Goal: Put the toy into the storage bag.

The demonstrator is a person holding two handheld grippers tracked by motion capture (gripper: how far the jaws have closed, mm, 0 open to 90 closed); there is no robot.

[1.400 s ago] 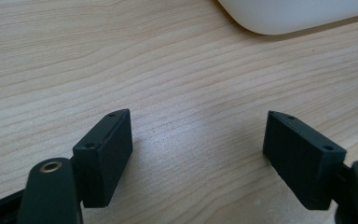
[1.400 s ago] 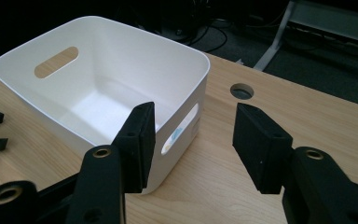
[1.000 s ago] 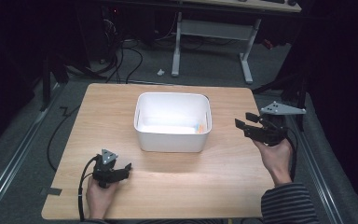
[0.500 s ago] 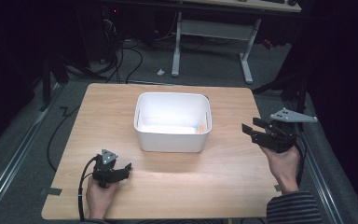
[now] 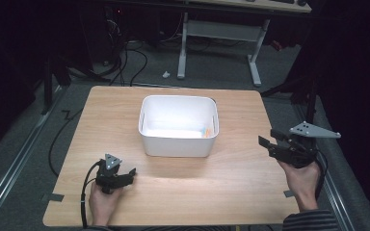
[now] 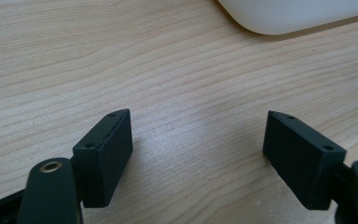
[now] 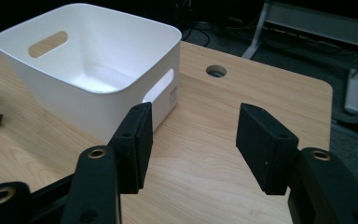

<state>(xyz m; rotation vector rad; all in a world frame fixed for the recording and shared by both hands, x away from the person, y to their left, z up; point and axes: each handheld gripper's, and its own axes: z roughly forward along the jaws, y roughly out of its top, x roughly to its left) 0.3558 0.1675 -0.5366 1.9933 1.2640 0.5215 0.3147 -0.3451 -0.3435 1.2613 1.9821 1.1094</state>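
Observation:
A white plastic bin (image 5: 178, 144) with handle slots stands in the middle of the wooden table (image 5: 231, 187). Something small and coloured (image 5: 204, 131) lies inside it by the right wall; I cannot tell what it is. My left gripper (image 5: 131, 174) rests low at the front left, open, with bare wood between its jaws (image 6: 198, 121). The bin's corner (image 6: 298, 14) lies ahead of it. My right gripper (image 5: 265, 142) hovers at the table's right edge and faces the bin (image 7: 74, 102). Its jaws (image 7: 196, 112) have just been opening, and nothing is between them.
A round cable hole (image 7: 216, 71) sits in the tabletop beyond the bin. A white desk frame (image 5: 255, 62) and cables (image 5: 130, 62) are on the floor behind the table. Bare wood lies in front of the bin.
My right hand has drawn back toward the person and a little to the right, along the table's right edge. The left hand and the bin have not moved.

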